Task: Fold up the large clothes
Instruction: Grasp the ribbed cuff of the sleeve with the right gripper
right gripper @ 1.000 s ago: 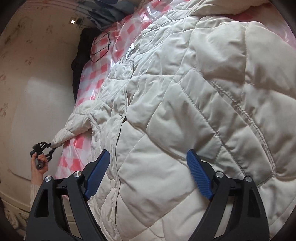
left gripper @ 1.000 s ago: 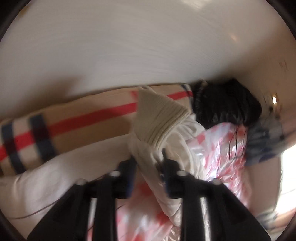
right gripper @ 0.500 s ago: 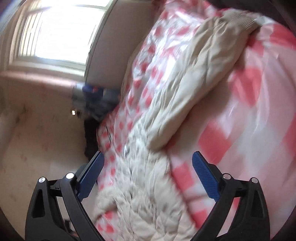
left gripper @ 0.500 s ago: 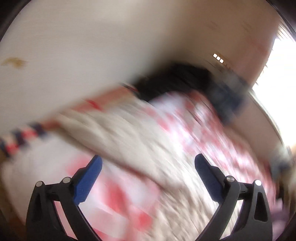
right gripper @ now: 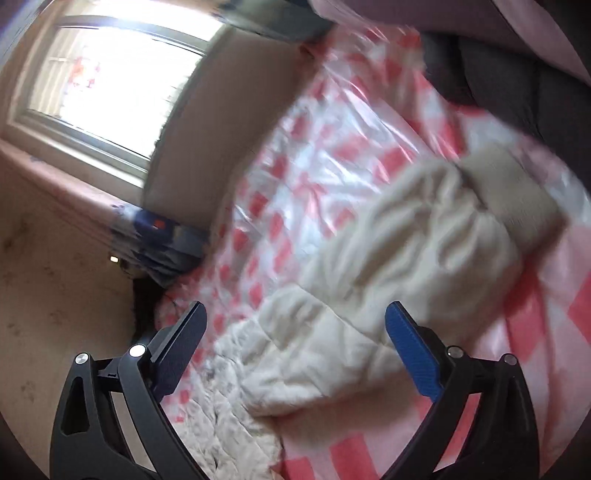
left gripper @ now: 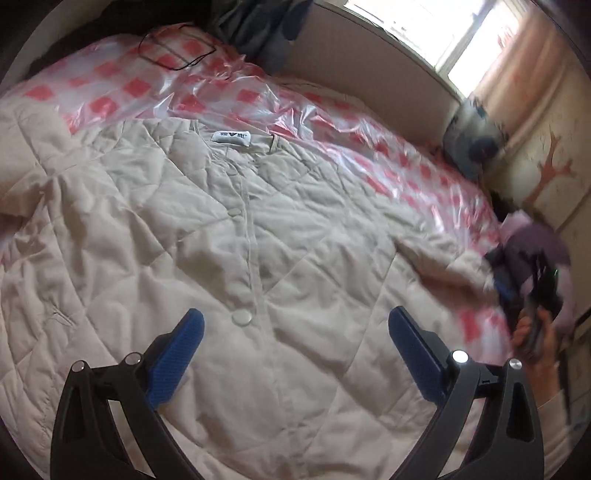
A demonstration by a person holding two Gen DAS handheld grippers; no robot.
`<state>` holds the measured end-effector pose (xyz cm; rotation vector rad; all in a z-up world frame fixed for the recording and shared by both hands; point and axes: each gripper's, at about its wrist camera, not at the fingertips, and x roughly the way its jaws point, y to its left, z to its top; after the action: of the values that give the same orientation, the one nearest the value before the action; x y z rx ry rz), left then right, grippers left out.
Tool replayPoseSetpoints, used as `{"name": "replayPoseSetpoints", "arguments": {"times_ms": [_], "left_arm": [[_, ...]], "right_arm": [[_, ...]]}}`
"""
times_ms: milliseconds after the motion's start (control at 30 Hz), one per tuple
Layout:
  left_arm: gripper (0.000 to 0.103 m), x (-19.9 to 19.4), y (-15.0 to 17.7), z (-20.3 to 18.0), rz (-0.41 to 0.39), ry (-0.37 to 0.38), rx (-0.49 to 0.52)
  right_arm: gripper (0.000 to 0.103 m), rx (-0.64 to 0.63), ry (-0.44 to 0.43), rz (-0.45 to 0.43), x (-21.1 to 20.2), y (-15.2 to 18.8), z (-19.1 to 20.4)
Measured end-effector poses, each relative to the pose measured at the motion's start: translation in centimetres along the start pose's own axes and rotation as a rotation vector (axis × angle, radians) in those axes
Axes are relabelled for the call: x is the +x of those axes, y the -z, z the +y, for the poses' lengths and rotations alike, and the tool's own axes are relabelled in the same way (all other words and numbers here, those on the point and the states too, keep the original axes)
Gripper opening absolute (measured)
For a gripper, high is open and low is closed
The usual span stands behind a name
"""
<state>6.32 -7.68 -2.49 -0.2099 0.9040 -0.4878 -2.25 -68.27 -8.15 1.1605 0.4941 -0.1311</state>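
On the bed, a big cream quilted puffy jacket [left gripper: 229, 236] lay flat on a shiny plastic sheet with pink and white squares [left gripper: 236, 99]. Its front faced up, with a row of round cream buttons [left gripper: 242, 316] down the middle and a small white label [left gripper: 231, 136] at the neck.

The left gripper [left gripper: 295, 332] hung over the lower front of the jacket. Its two blue pads [left gripper: 175, 360] were spread wide apart and held nothing. It pointed up along the jacket toward the neck.

The right gripper [right gripper: 295, 325] was also spread wide and held nothing. It hung over one jacket sleeve [right gripper: 388, 288], which lay stretched out across the pink sheet. The sleeve ended in a soft knitted cuff [right gripper: 513, 199] far from the pads. That picture was blurry.

In the left wrist view, the person's right hand [left gripper: 532, 339] showed at the right edge of the bed, wrapped around the black handle of the right gripper, close to the end of the sleeve. The wrist was bent a little and the arm came up from below.

A bright window [right gripper: 122, 77] and a plain tan headboard [left gripper: 369, 70] stood past the bed. Some dark blue clothes [left gripper: 258, 33] sat in a heap at the far corner.
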Motion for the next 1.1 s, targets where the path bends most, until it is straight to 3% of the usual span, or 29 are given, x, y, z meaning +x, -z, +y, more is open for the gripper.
{"name": "replayPoseSetpoints", "arguments": {"times_ms": [100, 167, 300, 333, 400, 467, 533, 633, 733, 800, 867, 1000, 1100], "left_arm": [[0.096, -0.7, 0.1, 0.9, 0.002, 0.023, -0.04], [0.096, -1.1, -0.1, 1.4, -0.016, 0.042, -0.068], [0.096, -0.8, -0.3, 2.3, -0.013, 0.042, -0.097], [0.096, -0.3, -0.2, 2.6, -0.008, 0.043, -0.112], [0.096, -0.2, -0.3, 3.2, -0.005, 0.049, -0.144], [0.096, -0.3, -0.3, 3.2, -0.01, 0.048, -0.144], [0.096, -0.3, -0.3, 3.0, -0.01, 0.052, -0.137], [0.096, -0.3, -0.1, 2.6, -0.009, 0.049, -0.117], [0.096, -0.3, -0.1, 2.4, -0.013, 0.032, -0.103], [0.096, -0.3, -0.2, 2.6, -0.011, 0.028, -0.109], [0.096, -0.2, -0.2, 3.0, -0.007, 0.032, -0.13], [0.096, -0.1, -0.2, 3.6, -0.003, 0.029, -0.156], [0.096, 0.0, -0.1, 3.8, 0.0, 0.026, -0.16]], "right_arm": [[0.094, 0.081, 0.037, -0.016, -1.0, 2.0, -2.6], [0.094, 0.126, 0.008, -0.044, -1.6, 2.6, -4.3], [0.095, 0.141, 0.043, -0.041, 0.8, 0.1, -6.1], [0.096, 0.135, 0.049, -0.049, 1.3, -0.6, -5.9], [0.096, 0.088, -0.019, -0.099, 0.6, -1.4, -4.2], [0.096, 0.003, 0.02, -0.112, 0.5, -1.6, -2.7], [0.096, 0.061, 0.05, -0.088, 1.1, -1.6, -4.1], [0.095, 0.144, 0.067, -0.128, 1.1, -1.9, -5.9], [0.076, 0.13, 0.088, -0.201, 1.1, -2.0, -5.8], [0.04, 0.091, 0.111, -0.225, 1.3, -2.2, -4.9], [0.022, 0.047, 0.112, -0.26, 0.9, -2.2, -3.7], [0.021, -0.069, 0.108, -0.301, 0.4, -2.2, -0.1], [0.015, -0.121, 0.123, -0.276, 0.9, -2.0, 1.4]]}}
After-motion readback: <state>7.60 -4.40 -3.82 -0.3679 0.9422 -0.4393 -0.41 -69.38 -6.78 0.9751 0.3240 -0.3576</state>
